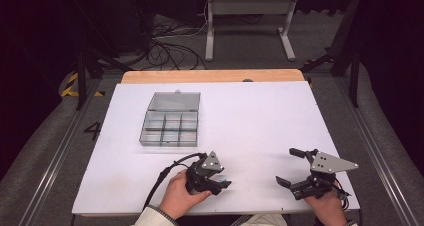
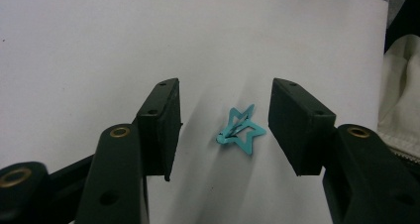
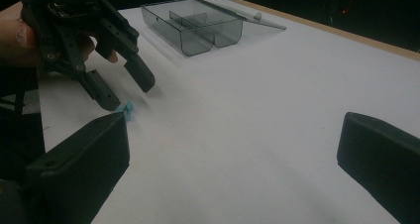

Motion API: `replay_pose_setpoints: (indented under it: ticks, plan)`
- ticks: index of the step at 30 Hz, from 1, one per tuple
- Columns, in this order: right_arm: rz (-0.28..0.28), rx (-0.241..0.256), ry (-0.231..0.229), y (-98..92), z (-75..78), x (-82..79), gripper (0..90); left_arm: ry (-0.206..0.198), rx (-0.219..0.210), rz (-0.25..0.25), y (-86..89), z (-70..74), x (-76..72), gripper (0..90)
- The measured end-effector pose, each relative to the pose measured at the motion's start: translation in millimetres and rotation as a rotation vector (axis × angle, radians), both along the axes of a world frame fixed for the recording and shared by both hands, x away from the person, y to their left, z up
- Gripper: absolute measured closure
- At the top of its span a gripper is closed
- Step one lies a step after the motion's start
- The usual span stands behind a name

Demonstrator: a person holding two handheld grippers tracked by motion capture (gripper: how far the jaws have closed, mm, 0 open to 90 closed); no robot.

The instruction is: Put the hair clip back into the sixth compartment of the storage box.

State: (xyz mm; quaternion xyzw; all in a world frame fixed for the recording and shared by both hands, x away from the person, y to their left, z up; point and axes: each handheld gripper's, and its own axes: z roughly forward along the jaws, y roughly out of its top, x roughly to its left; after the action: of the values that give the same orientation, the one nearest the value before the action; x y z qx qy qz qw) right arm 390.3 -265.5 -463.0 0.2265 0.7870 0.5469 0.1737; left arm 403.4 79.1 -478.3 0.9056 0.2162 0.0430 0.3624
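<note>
A small teal star-shaped hair clip [image 2: 241, 131] lies flat on the white table sheet [image 1: 260, 121], near the front edge. My left gripper [image 1: 223, 180] is open and lowered around it, one jaw on each side, neither touching the clip [image 1: 227, 182]. In the right gripper view the left gripper [image 3: 128, 92] hovers just above the clip [image 3: 128, 108], which peeks out beside my own jaw. My right gripper [image 1: 286, 166] stands wide open over bare table at the front right, nothing between its jaws.
A smoky clear compartment box [image 1: 165, 144] sits at the back left with its lid [image 1: 175, 101] folded open behind it; its compartments look empty. The box [image 3: 198, 40] is well beyond both grippers. A wooden board edge [image 1: 210, 76] borders the table's far side.
</note>
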Motion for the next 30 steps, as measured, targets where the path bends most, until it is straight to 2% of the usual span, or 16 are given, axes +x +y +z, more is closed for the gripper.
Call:
replay_pose_setpoints:
  ticks: [8,13,23,27,30]
  plan:
    - [0.001,-0.001,0.001,0.2,-0.1,0.1,0.8,0.002,0.021,-0.008,-2.8,-2.4,0.6,55.1]
    - [0.000,-0.002,0.002,0.3,-0.2,0.3,0.8,0.000,0.063,-0.005,-4.7,-2.8,0.4,58.3]
    - [0.000,-0.001,0.003,0.1,-0.4,0.4,0.8,0.009,0.075,-0.028,-6.8,-2.9,0.3,69.6]
    - [-0.001,-0.001,0.007,0.1,-0.3,0.2,0.8,0.010,0.077,-0.030,-7.2,-2.5,0.1,71.4]
    - [0.000,-0.001,0.007,0.1,-0.4,0.2,0.8,0.001,0.085,-0.030,-7.3,-1.5,-0.9,75.9]
